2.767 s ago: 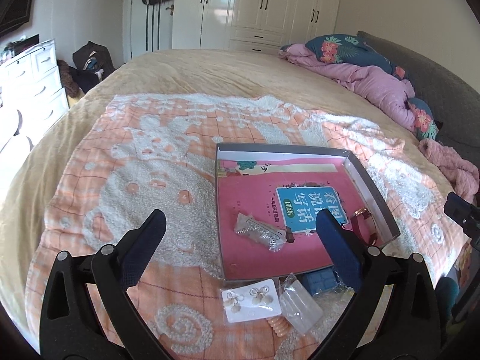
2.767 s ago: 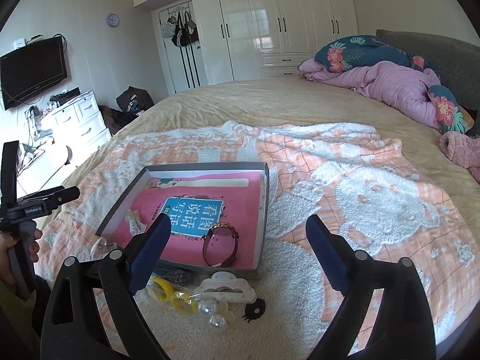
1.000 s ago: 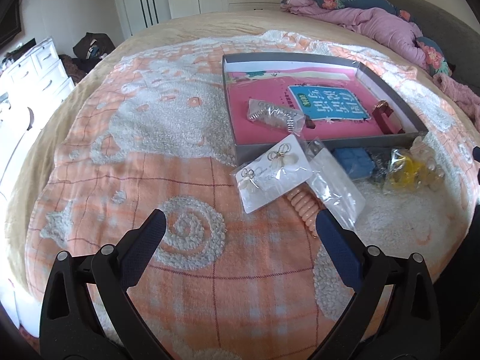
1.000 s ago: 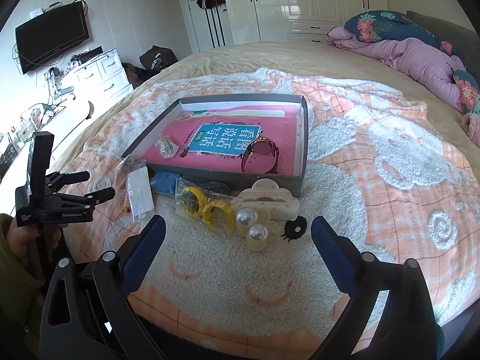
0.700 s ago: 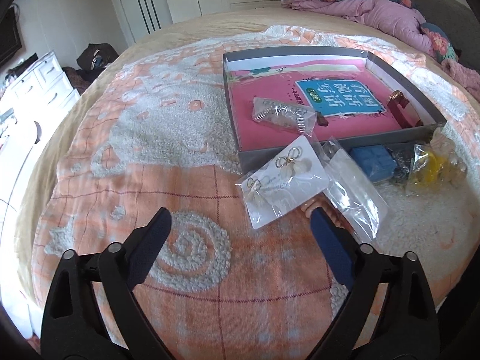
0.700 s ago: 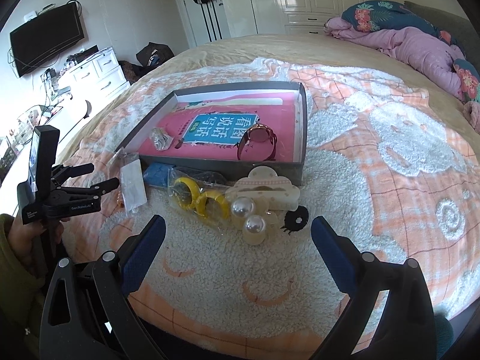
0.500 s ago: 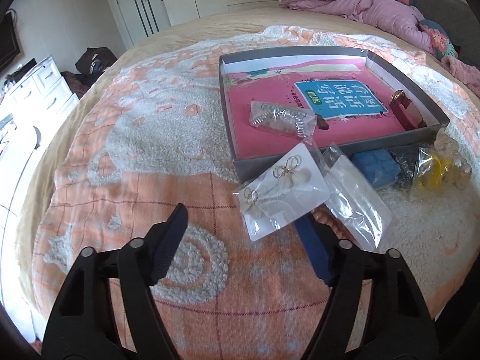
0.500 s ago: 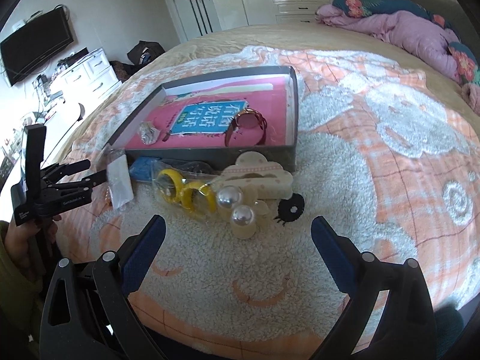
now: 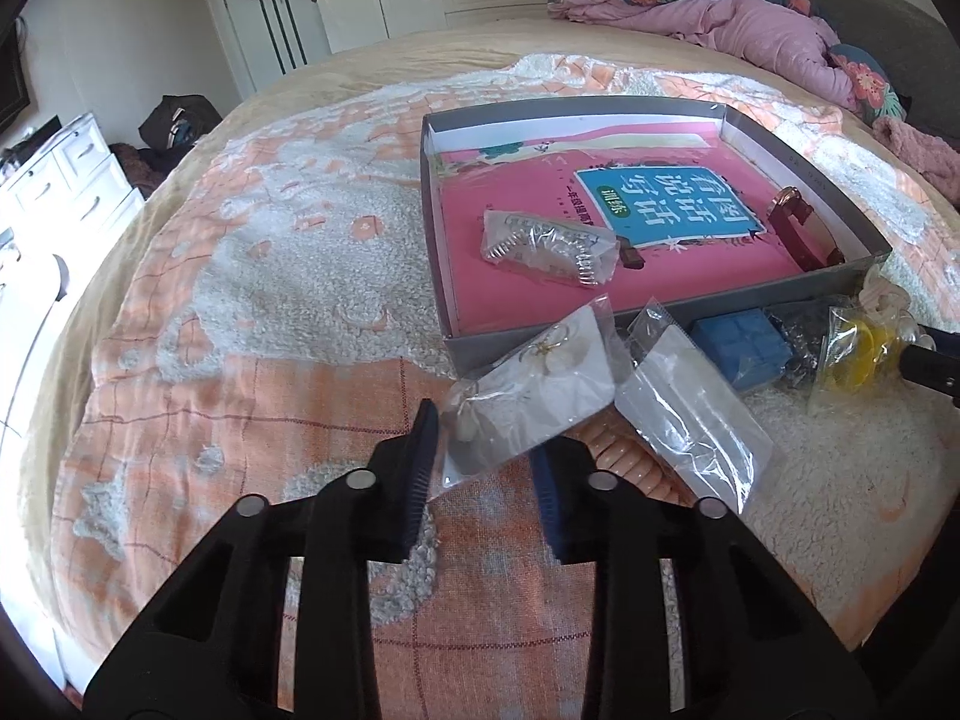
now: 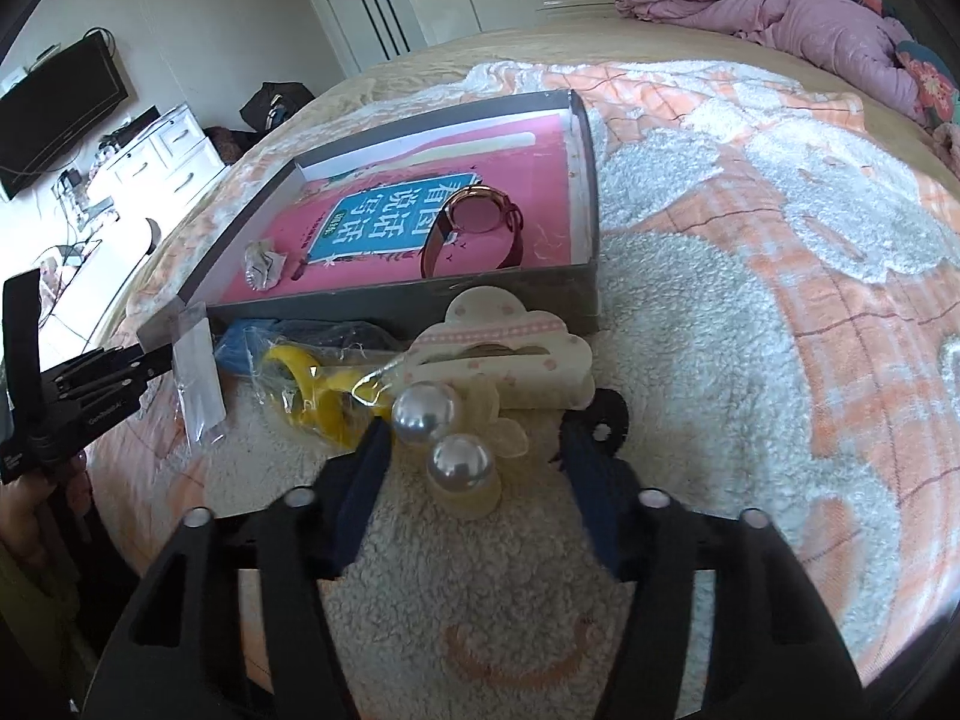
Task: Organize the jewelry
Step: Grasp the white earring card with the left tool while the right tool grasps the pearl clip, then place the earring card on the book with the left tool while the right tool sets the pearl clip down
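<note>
Both grippers have narrowed since earlier: left gripper [image 9: 483, 450] half-closed around the earring bag [image 9: 528, 396], not clamped. Right gripper [image 10: 474, 462] half-open astride pearls [image 10: 444, 420]. Box [image 9: 648, 324] at 12 o'clock holds watch [image 10: 474, 228], bagged chain [image 9: 549, 246].

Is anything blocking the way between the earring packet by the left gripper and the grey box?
Nothing visible does. The earring packet lies between the left gripper fingers, right against the grey box front wall. Only that low wall needs clearing, and a bagged silver piece lies inside.
</note>
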`<state>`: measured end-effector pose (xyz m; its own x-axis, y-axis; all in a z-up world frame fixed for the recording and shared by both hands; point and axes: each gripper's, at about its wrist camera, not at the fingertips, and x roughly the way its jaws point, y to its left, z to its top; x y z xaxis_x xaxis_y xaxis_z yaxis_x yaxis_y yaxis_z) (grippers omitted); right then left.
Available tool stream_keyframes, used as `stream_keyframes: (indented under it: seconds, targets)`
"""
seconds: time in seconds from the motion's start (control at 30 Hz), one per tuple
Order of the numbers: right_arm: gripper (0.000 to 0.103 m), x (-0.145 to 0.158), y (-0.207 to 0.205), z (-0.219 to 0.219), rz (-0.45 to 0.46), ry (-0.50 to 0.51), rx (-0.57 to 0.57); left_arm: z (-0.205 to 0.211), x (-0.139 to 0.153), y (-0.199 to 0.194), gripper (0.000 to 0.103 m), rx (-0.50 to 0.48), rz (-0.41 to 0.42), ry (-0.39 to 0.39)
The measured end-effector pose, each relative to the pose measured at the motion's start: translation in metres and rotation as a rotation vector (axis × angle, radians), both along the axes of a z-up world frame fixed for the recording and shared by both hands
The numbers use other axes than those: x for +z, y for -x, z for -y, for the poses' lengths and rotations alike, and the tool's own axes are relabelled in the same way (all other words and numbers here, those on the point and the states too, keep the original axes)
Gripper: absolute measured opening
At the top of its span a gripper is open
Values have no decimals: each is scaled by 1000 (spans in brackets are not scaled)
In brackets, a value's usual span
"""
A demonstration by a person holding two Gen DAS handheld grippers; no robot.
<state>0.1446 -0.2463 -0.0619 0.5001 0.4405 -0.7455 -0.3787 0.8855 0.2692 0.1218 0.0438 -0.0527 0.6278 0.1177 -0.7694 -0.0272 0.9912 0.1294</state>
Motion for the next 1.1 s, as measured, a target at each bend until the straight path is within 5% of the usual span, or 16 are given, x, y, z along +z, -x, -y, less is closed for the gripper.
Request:
stream_keyframes:
  seconds: [0.1,0.63,1.1]
  targets:
    - [36,0,2,-5,18,0,33,-2,2,2,15,-5,4,35]
    - [35,29,25,2,108,15,53,-23,26,25,10,15,74,180]
    - [35,62,21,-16,193,18,97,-25,67,35,10,10,176,186]
